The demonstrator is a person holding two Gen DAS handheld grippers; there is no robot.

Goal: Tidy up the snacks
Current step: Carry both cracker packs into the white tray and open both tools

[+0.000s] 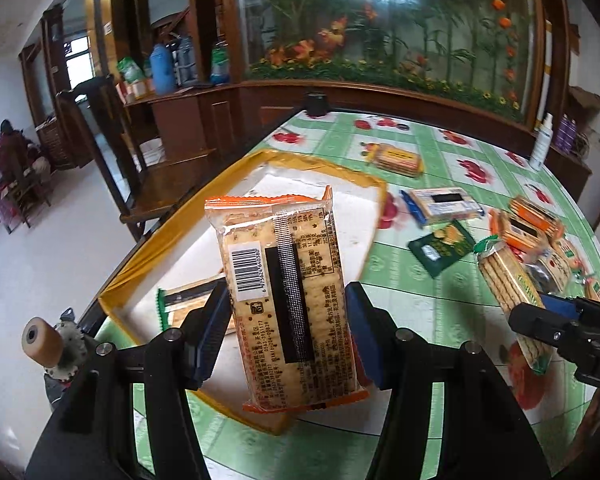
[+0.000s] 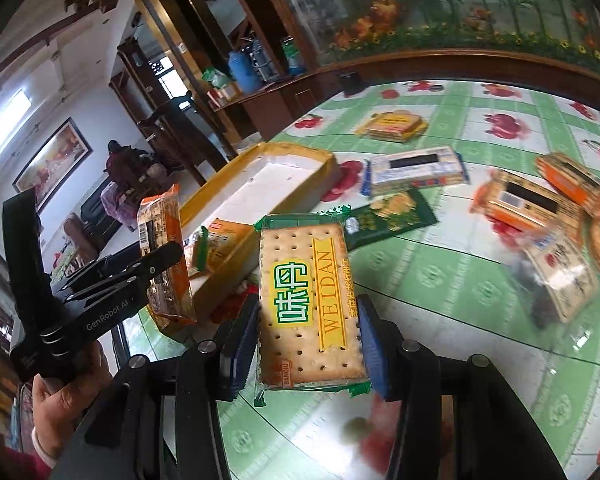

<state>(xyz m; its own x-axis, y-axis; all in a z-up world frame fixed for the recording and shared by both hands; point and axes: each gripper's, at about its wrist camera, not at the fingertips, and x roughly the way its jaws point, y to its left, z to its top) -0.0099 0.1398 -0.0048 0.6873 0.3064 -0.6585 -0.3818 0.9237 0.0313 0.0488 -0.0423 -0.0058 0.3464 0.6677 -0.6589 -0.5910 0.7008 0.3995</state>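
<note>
Crackers aloft both sides: orange cracker pack [image 1: 288, 296] pinched in left gripper [image 1: 286, 320] above yellow tray [image 1: 236, 168], green cracker pack [image 2: 310, 304] clamped in right gripper [image 2: 308, 340], likely tray-bound next.

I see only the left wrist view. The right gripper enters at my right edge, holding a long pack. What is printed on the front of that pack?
Observer: The cracker pack in the right gripper has green ends and a yellow band reading WEIDAN.
Operator: The left gripper hides most of the pack inside the tray. What does it look like?
Observer: The tray pack has an orange face and a green crimped end. It lies at the near end of the yellow tray.
</note>
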